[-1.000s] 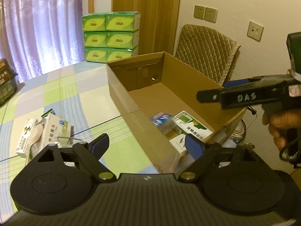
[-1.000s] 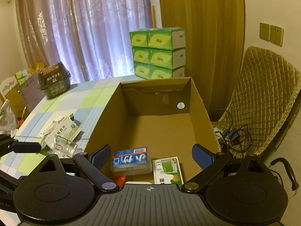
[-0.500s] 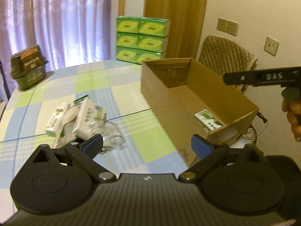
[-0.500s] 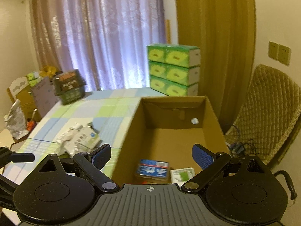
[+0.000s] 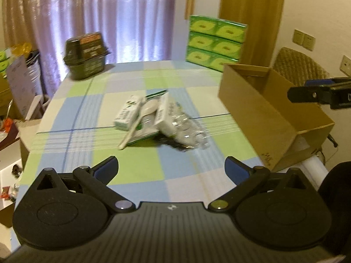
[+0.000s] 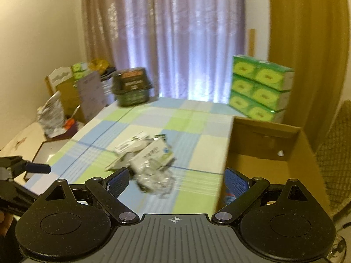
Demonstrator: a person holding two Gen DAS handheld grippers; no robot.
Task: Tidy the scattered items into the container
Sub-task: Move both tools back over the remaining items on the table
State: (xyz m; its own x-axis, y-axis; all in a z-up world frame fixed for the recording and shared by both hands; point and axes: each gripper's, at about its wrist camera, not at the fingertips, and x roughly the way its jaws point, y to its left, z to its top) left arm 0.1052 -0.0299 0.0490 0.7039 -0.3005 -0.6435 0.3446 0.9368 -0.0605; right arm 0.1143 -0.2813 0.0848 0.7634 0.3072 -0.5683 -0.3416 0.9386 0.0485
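Note:
A small heap of items lies mid-table: white-and-green boxes (image 5: pixel 128 112), a white spoon (image 5: pixel 140 120) across them, and crinkled clear plastic (image 5: pixel 188 131). The same heap of boxes (image 6: pixel 153 153) and plastic (image 6: pixel 153 175) shows in the right wrist view. The open cardboard box (image 5: pixel 258 109) stands at the table's right edge; its rim (image 6: pixel 265 129) is on the right in the right wrist view. My left gripper (image 5: pixel 171 168) hangs open and empty above the near table, short of the heap. My right gripper (image 6: pixel 174 179) is open and empty, between the heap and the box.
A dark basket (image 5: pixel 86 54) sits at the table's far left corner and stacked green tissue boxes (image 5: pixel 216 43) at the far right. A wicker chair (image 5: pixel 300 65) stands behind the cardboard box. Clutter and low furniture (image 6: pixel 57 109) line the table's left side.
Both grippers have swung left, away from above the cardboard box, and now face the heap of items on the table. Both stay open and empty.

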